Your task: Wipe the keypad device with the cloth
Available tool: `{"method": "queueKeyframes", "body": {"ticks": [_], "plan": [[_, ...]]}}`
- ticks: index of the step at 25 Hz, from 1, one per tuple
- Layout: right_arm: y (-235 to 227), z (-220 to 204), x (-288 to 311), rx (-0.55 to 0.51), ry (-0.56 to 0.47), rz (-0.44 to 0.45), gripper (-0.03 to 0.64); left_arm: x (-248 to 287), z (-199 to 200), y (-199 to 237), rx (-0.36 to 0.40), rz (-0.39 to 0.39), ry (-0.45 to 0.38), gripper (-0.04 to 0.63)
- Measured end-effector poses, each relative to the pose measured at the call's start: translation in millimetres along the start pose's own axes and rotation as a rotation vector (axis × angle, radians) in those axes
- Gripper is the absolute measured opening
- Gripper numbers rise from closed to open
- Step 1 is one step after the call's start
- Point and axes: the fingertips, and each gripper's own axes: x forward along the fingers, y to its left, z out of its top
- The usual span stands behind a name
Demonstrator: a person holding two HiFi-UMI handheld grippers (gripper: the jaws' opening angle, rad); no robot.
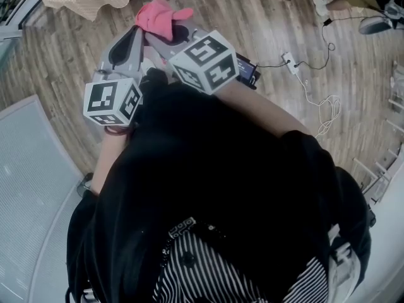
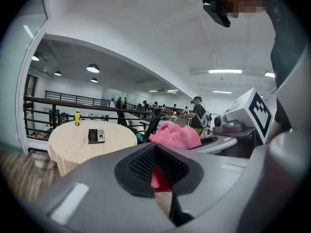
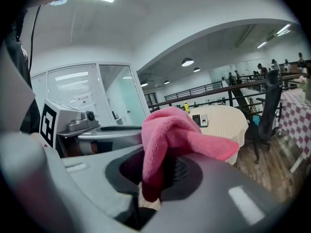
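A pink cloth (image 1: 161,14) is bunched at the tips of both grippers, held out in front of the person's chest. My right gripper (image 3: 154,176) is shut on the cloth (image 3: 170,132), which drapes over its upper jaw. My left gripper (image 2: 156,154) is shut too, with a dark pink strip of cloth (image 2: 158,178) pinched between its pads. The rest of the cloth (image 2: 176,135) lies just beyond its tip. The keypad device (image 2: 95,136) lies flat on a distant round table (image 2: 68,147) covered in beige fabric. The keypad device (image 3: 200,120) sits on that table, far from both grippers.
A yellow bottle (image 2: 77,117) stands on the round table behind the device. An office chair (image 3: 265,113) and a chequered table (image 3: 299,108) stand to the right. A power strip with cables (image 1: 291,62) and a dark box (image 1: 246,71) lie on the wooden floor. Railings and people are further back.
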Motion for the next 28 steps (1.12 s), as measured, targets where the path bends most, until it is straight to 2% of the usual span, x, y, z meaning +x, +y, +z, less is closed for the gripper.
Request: {"method": "queueKeyframes", "body": {"ticks": [8,15,23,28], "plan": [[-2,47,84,-0.015,0.006,-0.067,0.063,21,28,95,0.0,-0.075,-0.003,0.003],[2,84,158,-0.009,0.042,-0.09,0.063,33,45,177,-0.026,-0.123,0.02,0.003],[14,97,235,-0.025,0.072,-0.11,0.063,38,40,260,-0.05,-0.168,0.028,0.003],[17,102,258,-0.03,0.088,-0.093,0.063,36,37,283,-0.067,-0.169,0.034,0.003]]}}
